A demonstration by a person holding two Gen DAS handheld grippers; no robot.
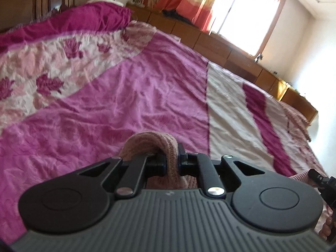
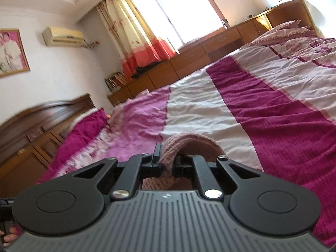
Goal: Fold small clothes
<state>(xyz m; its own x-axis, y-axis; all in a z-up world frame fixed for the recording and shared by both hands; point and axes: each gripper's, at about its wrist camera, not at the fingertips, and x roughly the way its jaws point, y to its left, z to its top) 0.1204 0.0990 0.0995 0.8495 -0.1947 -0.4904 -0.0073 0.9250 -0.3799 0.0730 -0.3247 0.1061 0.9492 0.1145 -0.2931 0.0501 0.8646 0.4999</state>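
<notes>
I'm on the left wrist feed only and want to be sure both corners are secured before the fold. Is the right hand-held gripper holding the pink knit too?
Observer: Yes. The right hand-held gripper is shut on the pink knit garment, which bunches over its jaws.
Operator: Anything on the wall on that side?
Observer: An air conditioner beside the curtain.
Operator: Anything else up there?
Observer: A gold-framed picture, left of the air conditioner.
</notes>
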